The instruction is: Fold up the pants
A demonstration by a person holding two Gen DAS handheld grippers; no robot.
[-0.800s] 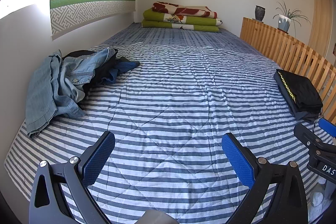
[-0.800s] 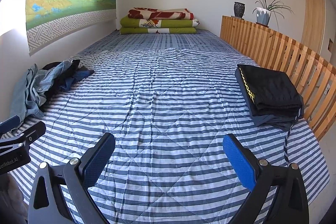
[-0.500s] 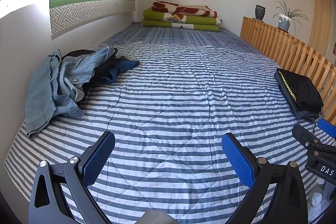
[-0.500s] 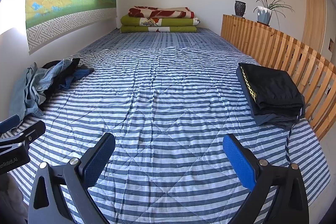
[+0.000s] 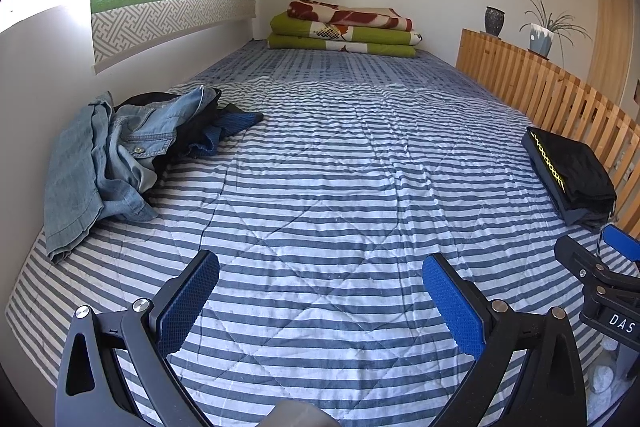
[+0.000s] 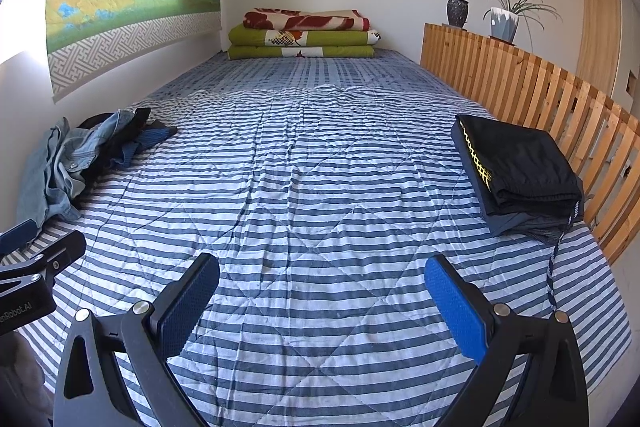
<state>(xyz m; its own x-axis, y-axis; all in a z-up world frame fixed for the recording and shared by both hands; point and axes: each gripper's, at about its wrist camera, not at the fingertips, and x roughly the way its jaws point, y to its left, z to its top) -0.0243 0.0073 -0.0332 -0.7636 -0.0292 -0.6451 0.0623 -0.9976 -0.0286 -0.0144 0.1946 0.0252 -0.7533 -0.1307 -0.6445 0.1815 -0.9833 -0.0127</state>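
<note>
Striped blue and white bedding (image 5: 320,187) covers a long bed against a white wall. On its left side, beside the wall, lies a crumpled heap of pants (image 5: 120,155), light denim over darker pieces. On the right side, just beside the wooden slatted rail (image 6: 540,95), sits a folded dark stack (image 6: 516,167). At the near edge, the left gripper (image 5: 320,291) and the right gripper (image 6: 322,293) hover over bare bedding, both with jaws wide apart and empty. Folded blankets (image 5: 344,31) rest at the far end.
</note>
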